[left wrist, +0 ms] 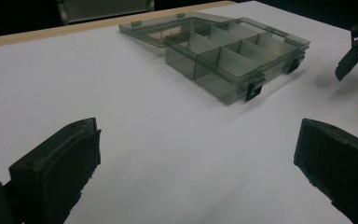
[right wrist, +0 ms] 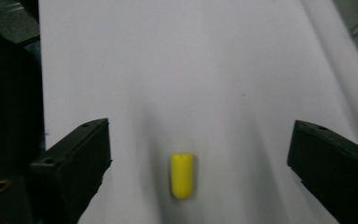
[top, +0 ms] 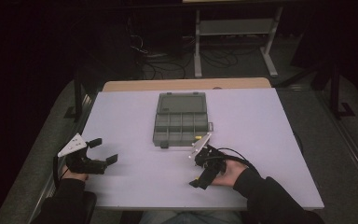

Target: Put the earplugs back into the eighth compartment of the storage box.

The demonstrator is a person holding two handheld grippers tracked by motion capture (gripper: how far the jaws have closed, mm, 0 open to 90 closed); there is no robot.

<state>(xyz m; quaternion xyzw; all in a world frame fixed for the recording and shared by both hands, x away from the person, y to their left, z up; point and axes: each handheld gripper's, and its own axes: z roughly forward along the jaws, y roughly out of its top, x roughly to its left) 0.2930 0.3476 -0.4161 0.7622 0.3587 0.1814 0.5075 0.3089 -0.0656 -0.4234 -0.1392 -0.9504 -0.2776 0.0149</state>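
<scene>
The right tool (right wrist: pixel 198 154) is standing over the counter (top: pixel 261 121) with its jaws spread wide. A small yellow cylindrical piece (right wrist: pixel 182 175) is lying flat on the counter between the two jaws, nearer the left jaw as the right gripper view shows it. Neither pad is touching the piece; clear counter surface is showing on both sides of it. In the high view, the right tool (top: pixel 204 164) is sitting just in front of the near right corner of the organizer box (top: pixel 181 120), with the person's right hand (top: pixel 230 173) wrapped around its body.

The left tool (top: pixel 103 150) is resting near the left edge of the counter, well apart from the box. Its jaws are also standing wide apart and are gripping nothing; in the left gripper view only bare counter is lying between them.

The organizer box is a translucent grey case lying at the middle of the counter. Its lid is folded back flat on the far side, and its divided compartments are facing upward. Two dark latches (left wrist: pixel 253 90) are hanging on its near wall. In the left gripper view, the yellow piece is showing at the right edge, near the tip of the right tool.
</scene>
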